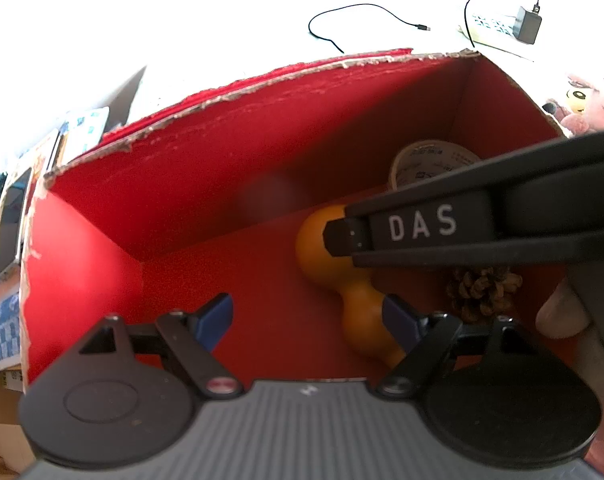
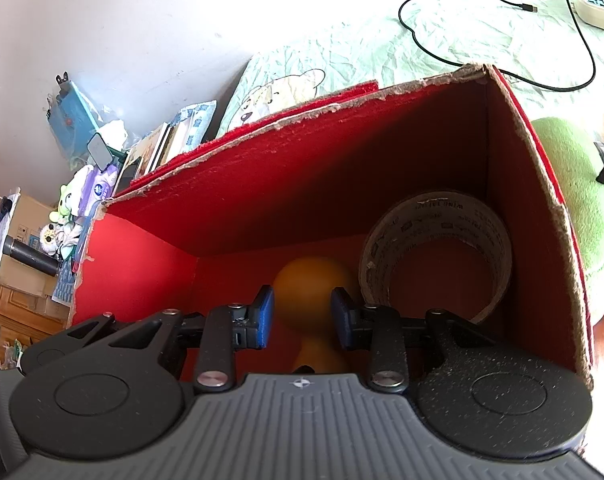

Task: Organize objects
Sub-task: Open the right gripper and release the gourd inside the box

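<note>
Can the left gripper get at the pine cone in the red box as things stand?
Probably not directly. The pine cone lies on the floor of the red box under the right gripper, which crosses above it. The open left gripper would first need that cleared.

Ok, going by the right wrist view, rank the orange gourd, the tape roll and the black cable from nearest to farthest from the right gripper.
1. Orange gourd: between the right gripper fingers, on the box floor.
2. Tape roll: just right of the fingers, leaning in the box's far right corner.
3. Black cable: outside the red box, on the bedding beyond its back wall.
</note>
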Demonstrator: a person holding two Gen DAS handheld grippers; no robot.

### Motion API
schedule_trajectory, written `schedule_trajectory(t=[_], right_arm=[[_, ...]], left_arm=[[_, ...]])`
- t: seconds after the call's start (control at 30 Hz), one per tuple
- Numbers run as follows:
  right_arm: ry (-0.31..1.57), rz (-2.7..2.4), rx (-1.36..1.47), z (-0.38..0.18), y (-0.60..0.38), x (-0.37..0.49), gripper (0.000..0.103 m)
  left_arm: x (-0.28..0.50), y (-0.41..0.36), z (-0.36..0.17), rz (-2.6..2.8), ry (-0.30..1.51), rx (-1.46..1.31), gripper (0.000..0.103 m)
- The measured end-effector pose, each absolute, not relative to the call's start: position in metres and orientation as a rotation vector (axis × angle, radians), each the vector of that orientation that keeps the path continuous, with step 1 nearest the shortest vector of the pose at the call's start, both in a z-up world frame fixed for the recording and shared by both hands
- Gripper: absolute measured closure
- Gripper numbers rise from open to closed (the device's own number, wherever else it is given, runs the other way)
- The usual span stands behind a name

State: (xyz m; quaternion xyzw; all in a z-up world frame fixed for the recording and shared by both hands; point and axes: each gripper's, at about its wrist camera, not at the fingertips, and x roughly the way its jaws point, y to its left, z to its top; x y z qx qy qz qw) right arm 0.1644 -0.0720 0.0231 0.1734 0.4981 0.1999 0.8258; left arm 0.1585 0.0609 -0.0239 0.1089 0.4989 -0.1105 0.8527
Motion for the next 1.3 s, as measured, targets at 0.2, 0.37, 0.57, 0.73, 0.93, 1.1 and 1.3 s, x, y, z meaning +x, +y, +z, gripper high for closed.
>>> schedule_trajectory(t=[0.2,0.37,0.57,0.73,0.93,1.1,1.3], right_arm=[[1.052,0.423,0.368,0.024,-0.072,0.165,0.068],[1.046,0.418,0.366,0.024,-0.073,0.165,0.068],[1.015,0.404,0.354,0.027,-0.072,0.164,0.068],[0.955,0.370,0.320,0.035,-0.071,0.157,0.068],[0.887,0.347,0.333,0.052,-0.083,0.144,0.068],[0.839,0.332,0.341,0.066,-0.094,0.121,0.067],[0.782,0.339,0.325,0.083,-0.098,0.094,0.067]], left_arm=[[0.157,0.061,-0.024,-0.234,1.049,0.230,0.020],[0.156,0.062,-0.024,-0.232,1.048,0.231,0.020],[0.155,0.062,-0.022,-0.214,1.042,0.227,0.020],[0.154,0.062,-0.020,-0.186,1.034,0.219,0.016],[0.143,0.069,-0.002,-0.129,1.006,0.222,0.016],[0.124,0.082,0.017,-0.071,0.992,0.196,0.014],[0.105,0.096,0.031,-0.044,0.957,0.190,0.014]])
